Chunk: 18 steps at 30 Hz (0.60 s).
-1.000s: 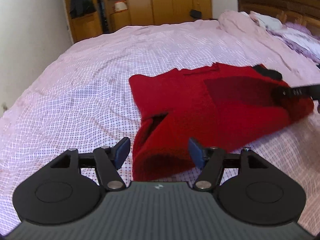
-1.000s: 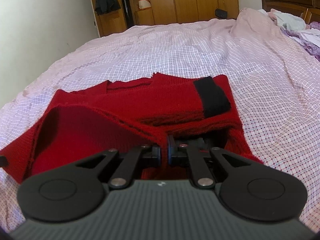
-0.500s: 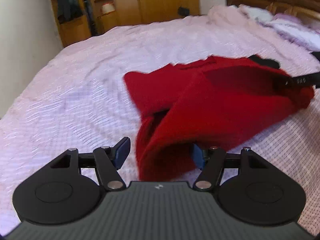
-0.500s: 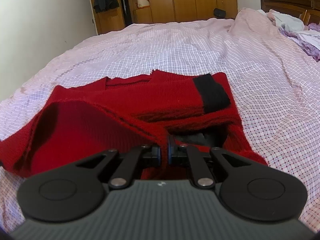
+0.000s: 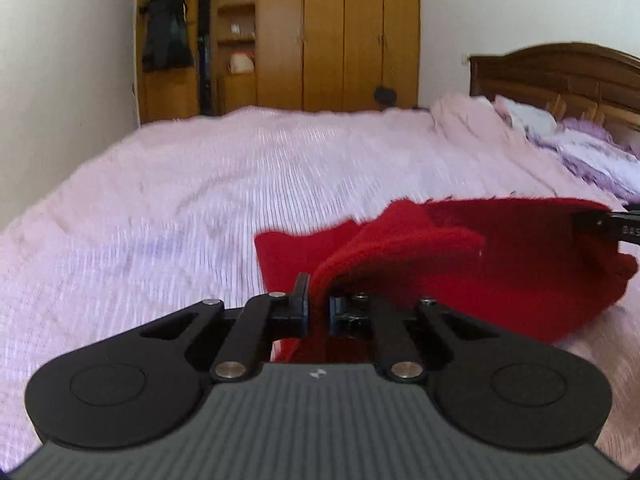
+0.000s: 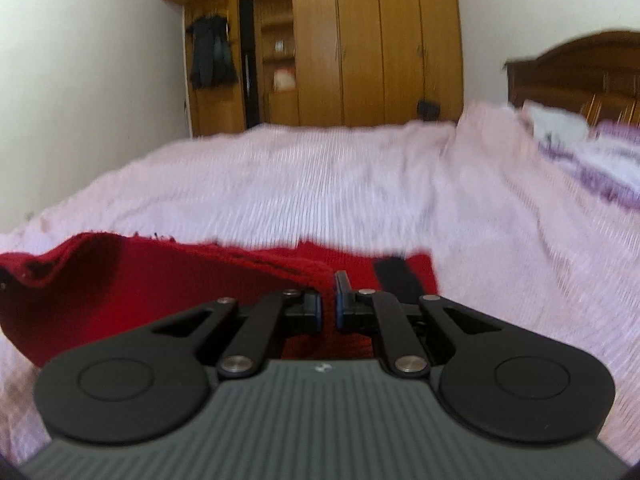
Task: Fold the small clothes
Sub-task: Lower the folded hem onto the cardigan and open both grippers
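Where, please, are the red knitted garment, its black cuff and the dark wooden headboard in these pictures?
red knitted garment (image 5: 520, 276): left wrist view, its lifted body.
black cuff (image 6: 396, 278): right wrist view, mid-band.
dark wooden headboard (image 5: 560, 76): left wrist view, upper panel.

pink bedspread (image 5: 240, 184), wooden wardrobe (image 5: 340, 36), headboard (image 5: 560, 72)

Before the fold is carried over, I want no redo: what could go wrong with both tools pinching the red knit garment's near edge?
1. The left tool bites only a thin rim of the red knit garment; it may slip out.
2. The edge sags between it and the right tool, so the fold may land crooked.
3. The black-cuffed sleeve, folded on top, could shift as the garment drags over the pink checked bedsheet.
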{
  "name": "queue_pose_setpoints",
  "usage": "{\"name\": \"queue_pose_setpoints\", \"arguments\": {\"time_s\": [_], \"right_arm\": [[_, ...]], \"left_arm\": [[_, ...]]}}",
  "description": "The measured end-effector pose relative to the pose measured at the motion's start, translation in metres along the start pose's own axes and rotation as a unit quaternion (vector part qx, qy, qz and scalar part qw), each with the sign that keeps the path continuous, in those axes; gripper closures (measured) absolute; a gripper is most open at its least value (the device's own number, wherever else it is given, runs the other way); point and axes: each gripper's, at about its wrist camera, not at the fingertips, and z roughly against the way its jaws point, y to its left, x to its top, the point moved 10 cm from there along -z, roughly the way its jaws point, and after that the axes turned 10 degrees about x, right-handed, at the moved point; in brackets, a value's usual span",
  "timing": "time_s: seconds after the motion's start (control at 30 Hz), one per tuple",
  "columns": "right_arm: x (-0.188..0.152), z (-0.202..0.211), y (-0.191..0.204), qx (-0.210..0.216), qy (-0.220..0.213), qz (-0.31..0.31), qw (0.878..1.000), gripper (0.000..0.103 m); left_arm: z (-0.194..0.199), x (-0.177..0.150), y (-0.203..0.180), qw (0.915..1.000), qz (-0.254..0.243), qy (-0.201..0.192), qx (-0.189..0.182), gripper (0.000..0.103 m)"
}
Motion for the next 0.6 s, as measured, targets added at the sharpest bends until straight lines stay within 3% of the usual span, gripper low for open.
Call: {"name": "queue_pose_setpoints", "arguments": {"time_s": [0.3,0.47,0.6], "right_arm": [[0.063,-0.034,-0.015,-0.018,-0.039,0.032,0.999,0.094],[0.071,-0.092,-0.016,-0.022,-0.012,0.074,0.997,0.094],[0.047,-0.147,-0.021,-0.028,0.038,0.100,0.994,0.093]], "left_arm": [[-0.056,0.055,-0.003,0.9990,0.025,-0.021,0.031,0.093],[-0.114,0.054,0.004,0.9979,0.018,0.022,0.058,0.093],[-0.162,0.034,0.010,0.9940,0.018,0.072,0.080,0.093]]}}
